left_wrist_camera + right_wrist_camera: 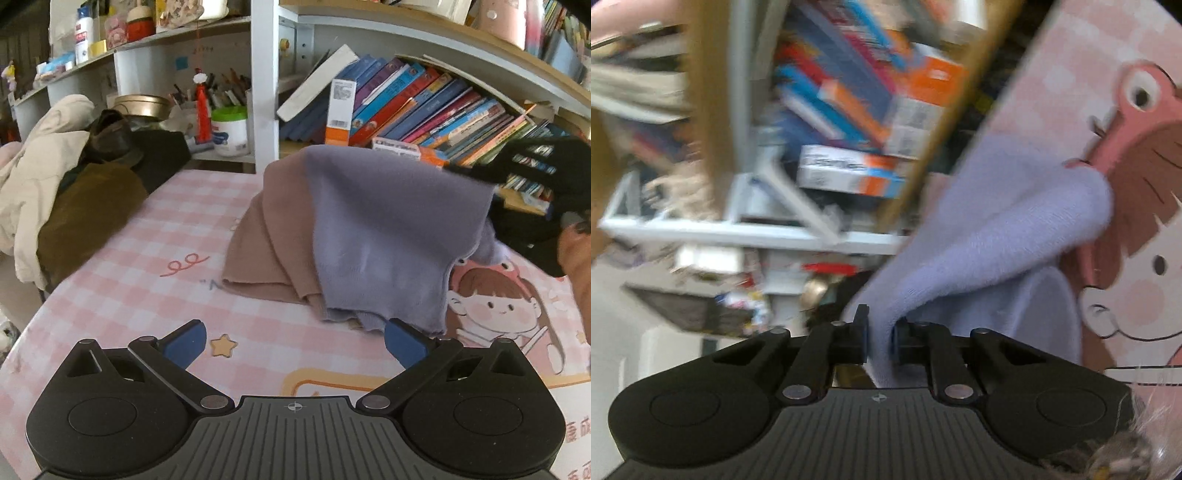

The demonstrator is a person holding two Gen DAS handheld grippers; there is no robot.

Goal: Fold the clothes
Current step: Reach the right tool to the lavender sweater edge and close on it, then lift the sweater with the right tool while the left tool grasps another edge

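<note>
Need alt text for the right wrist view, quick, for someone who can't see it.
The right gripper is shut on a fold of lavender cloth lifted above a pink cartoon-print table cover. Behind, blurred and tilted, is a shelf of books.

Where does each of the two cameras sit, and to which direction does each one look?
Left wrist view: on the left gripper, jaws open, above the pink checked table cover, facing the purple cloth, the brown cloth and the bookshelf; the right gripper shows far right.
Right wrist view: on the right gripper, rolled sideways and blurred, shut on the purple cloth.
Shared: purple cloth, table cover, books.
</note>
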